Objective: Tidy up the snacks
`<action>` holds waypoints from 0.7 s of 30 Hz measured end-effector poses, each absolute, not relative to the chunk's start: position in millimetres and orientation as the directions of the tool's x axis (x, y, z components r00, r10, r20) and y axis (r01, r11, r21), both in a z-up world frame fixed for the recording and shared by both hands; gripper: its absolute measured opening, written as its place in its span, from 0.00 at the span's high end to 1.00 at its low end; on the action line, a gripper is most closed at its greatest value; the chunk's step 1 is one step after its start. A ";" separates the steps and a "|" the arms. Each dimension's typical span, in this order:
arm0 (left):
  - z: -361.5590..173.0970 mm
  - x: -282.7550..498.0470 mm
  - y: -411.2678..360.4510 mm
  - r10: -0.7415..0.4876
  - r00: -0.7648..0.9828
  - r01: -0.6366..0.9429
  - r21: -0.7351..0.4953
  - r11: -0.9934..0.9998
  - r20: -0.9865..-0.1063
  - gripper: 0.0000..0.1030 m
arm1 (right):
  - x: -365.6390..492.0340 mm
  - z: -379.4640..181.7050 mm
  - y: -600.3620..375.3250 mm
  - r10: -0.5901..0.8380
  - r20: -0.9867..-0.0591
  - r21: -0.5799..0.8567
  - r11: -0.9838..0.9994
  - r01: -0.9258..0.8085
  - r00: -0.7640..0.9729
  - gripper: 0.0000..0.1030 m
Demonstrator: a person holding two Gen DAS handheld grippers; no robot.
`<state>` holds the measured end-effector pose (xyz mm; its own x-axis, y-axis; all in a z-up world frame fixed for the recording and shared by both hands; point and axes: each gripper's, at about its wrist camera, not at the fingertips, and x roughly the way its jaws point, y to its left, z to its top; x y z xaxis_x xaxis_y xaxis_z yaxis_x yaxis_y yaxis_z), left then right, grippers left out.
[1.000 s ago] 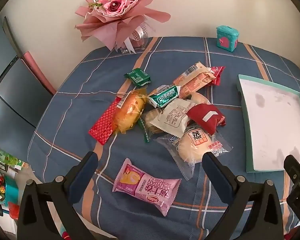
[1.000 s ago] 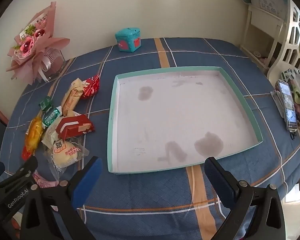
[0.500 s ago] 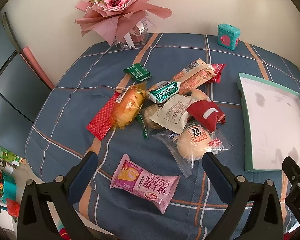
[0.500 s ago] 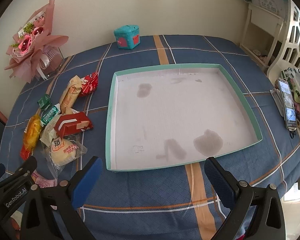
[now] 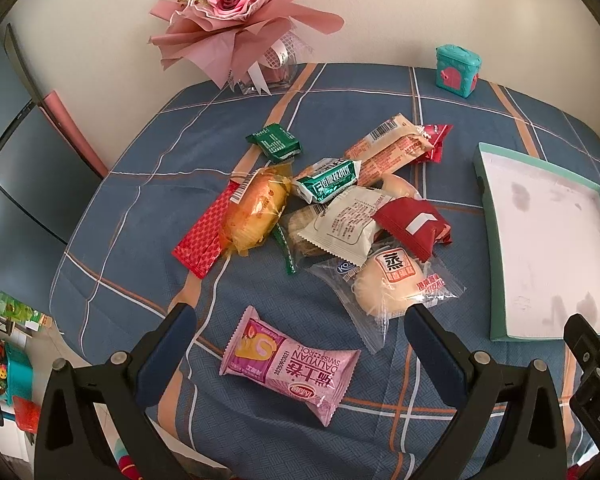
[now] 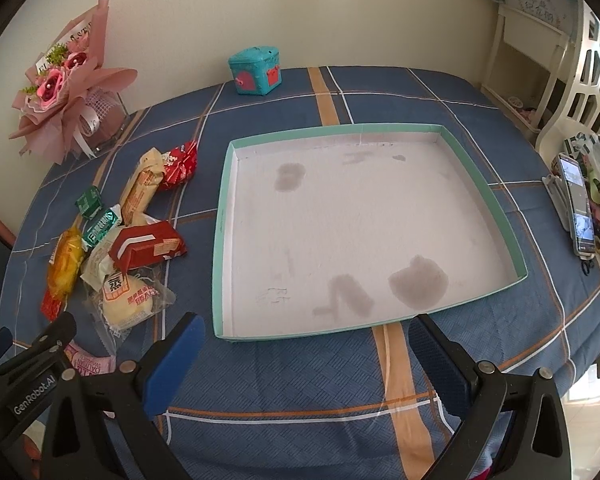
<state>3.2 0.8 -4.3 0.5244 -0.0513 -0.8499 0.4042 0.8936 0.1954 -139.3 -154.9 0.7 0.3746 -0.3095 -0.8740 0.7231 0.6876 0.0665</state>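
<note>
Above the pink Swiss roll pack [image 5: 290, 364] I hold my left gripper [image 5: 300, 324] w/ jaws apart; right gripper [image 6: 306, 334], also apart, faces the tray [image 6: 220, 216].

Snack pile [image 5: 340, 208] lies left of the tray [image 6: 480, 184]; bouquet [image 5: 236, 12] and small box [image 6: 256, 70] stand behind.

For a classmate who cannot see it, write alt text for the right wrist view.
An empty teal-rimmed tray lies on a blue plaid tablecloth, ahead of the open right hand-held gripper. Wrapped snacks are piled left of it.
</note>
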 end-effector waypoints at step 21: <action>-5.5 3.1 0.6 -0.050 0.524 0.405 0.196 0.893 -0.851 0.00 | -138.4 -0.7 -155.0 -0.301 -0.880 0.072 0.680 0.730 0.367 0.00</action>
